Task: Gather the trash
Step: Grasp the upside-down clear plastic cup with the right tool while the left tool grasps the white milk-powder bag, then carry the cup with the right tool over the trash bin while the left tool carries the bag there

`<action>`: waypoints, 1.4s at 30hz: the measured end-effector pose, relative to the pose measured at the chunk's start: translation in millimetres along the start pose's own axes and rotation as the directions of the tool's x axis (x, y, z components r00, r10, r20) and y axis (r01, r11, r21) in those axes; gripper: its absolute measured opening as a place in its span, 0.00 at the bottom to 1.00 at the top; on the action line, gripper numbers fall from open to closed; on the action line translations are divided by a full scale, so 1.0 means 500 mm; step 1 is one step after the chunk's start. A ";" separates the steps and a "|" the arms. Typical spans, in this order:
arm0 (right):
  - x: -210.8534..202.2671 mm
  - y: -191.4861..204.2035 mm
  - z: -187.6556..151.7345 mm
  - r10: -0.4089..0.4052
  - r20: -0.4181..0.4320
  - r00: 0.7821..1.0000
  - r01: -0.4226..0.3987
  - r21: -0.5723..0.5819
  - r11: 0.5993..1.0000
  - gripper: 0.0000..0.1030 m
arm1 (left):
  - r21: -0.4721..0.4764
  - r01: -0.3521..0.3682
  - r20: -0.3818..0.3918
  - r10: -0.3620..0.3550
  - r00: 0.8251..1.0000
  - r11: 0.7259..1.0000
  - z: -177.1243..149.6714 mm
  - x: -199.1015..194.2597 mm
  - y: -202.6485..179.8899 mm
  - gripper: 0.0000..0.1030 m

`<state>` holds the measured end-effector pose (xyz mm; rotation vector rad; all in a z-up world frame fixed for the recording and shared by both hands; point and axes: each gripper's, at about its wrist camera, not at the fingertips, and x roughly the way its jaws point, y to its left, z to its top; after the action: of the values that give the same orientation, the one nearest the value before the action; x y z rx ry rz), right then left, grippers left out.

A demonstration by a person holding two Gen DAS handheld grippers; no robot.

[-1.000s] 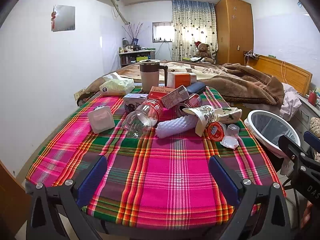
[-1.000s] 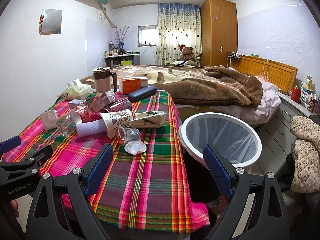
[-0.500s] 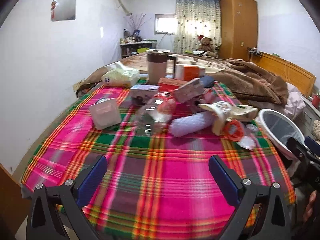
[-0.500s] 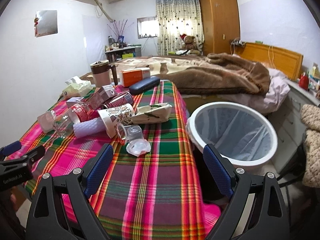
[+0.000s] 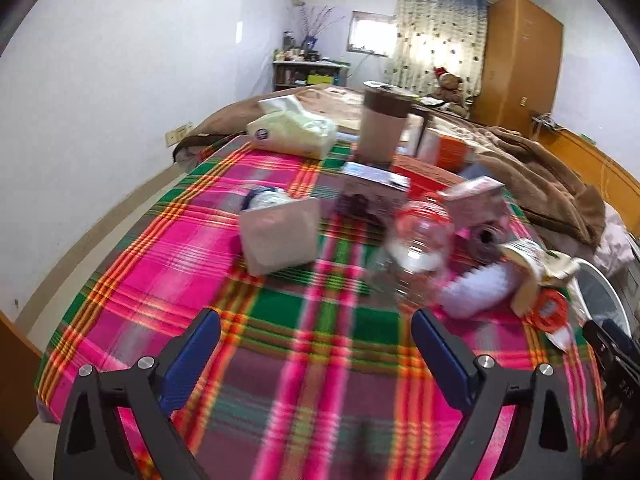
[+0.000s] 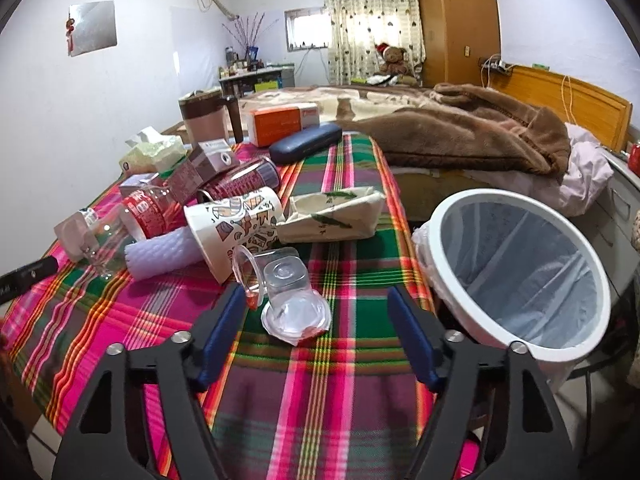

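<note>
Inventory, my two hand-held grippers over the plaid counter (image 6: 360,400).

1. Right hand-held gripper (image 6: 316,312): jaws spread but closing, nothing pinched, pads touching nothing. Clear plastic cup (image 6: 284,280), tipped over, lies just ahead, between the fingertips' line, w/ its peeled lid (image 6: 296,320) flat on the cloth right at the gap. A second clear cup (image 6: 250,268) w/ red rim leans beside it, nearer my left fingertip.
2. Ahead-left of the right gripper: printed paper cup (image 6: 236,232) on its side; white ribbed foam sleeve (image 6: 160,256) beside it; clear bottle w/ red label (image 6: 132,224) further left; red can (image 6: 244,180) behind the cup.
3. Ahead, past the cups: folded cream carton w/ green leaves (image 6: 332,216).
4. To the right of the right gripper, off the counter's edge: white bin (image 6: 480,324) w/ liner, mouth tilted toward me.
5. Left hand-held gripper (image 5: 316,340): jaws wide, closing slightly, nothing between them but bare cloth; touches nothing. View blurred.
6. Ahead of the left gripper, well apart: pinkish box (image 5: 280,236) slightly left; clear bottle (image 5: 412,256) ahead-right; foam sleeve (image 5: 476,292) and red-lidded cup (image 5: 548,312) further right.
7. Far end of counter, not trash by looks: brown mug (image 6: 204,120), tissue pack (image 6: 154,152), orange box (image 6: 280,120), dark blue glasses case (image 6: 306,142).
8. Part of the right gripper (image 5: 612,364) shows at the left view's right edge; the left gripper's tip (image 6: 28,276) shows at the right view's left edge.
</note>
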<state>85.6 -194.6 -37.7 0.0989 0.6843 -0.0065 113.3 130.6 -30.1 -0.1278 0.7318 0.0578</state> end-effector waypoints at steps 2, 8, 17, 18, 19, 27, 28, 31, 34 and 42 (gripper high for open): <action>0.009 0.003 0.003 0.000 -0.015 1.000 0.000 -0.005 1.000 0.65 | -0.015 -0.001 -0.002 0.001 1.000 1.000 0.013 0.014 0.015 0.94; 0.030 0.013 0.015 0.003 -0.043 0.999 -0.003 -0.011 1.000 0.60 | -0.053 -0.013 -0.013 0.013 1.000 0.998 0.062 0.064 0.055 0.94; 0.058 0.026 0.025 0.004 -0.090 0.996 -0.006 -0.018 1.000 0.49 | -0.100 -0.047 -0.051 0.042 0.998 0.994 0.106 0.136 0.073 0.94; 0.059 0.026 0.025 0.005 -0.094 0.996 -0.006 -0.016 1.000 0.47 | -0.096 -0.049 -0.059 0.044 0.997 0.994 0.108 0.144 0.068 0.94; 0.060 0.027 0.024 0.006 -0.099 0.995 -0.007 -0.014 1.000 0.45 | -0.095 -0.051 -0.061 0.045 0.997 0.994 0.110 0.150 0.064 0.94; 0.066 0.028 0.027 0.005 -0.112 0.994 -0.007 -0.011 1.000 0.32 | -0.097 -0.137 -0.067 0.131 0.989 0.986 0.125 0.178 0.053 0.84; 0.067 0.029 0.027 0.006 -0.113 0.994 -0.007 -0.012 1.000 0.31 | -0.094 -0.139 -0.069 0.133 0.989 0.986 0.124 0.178 0.054 0.80; 0.066 0.031 0.028 0.008 -0.111 0.994 -0.010 -0.014 1.000 0.31 | -0.100 -0.132 -0.080 0.124 0.989 0.986 0.124 0.180 0.057 0.68; 0.064 0.030 0.028 0.012 -0.108 0.994 -0.013 -0.010 1.000 0.30 | -0.092 -0.137 -0.081 0.129 0.988 0.986 0.124 0.180 0.055 0.64; 0.053 0.018 0.030 0.027 -0.077 0.997 -0.026 0.022 0.999 0.30 | -0.096 -0.114 -0.057 0.109 0.992 0.989 0.116 0.161 0.057 0.63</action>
<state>115.9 -186.4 -42.2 0.1294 0.7607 0.0157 209.1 167.5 -44.1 -0.1834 0.7876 0.1983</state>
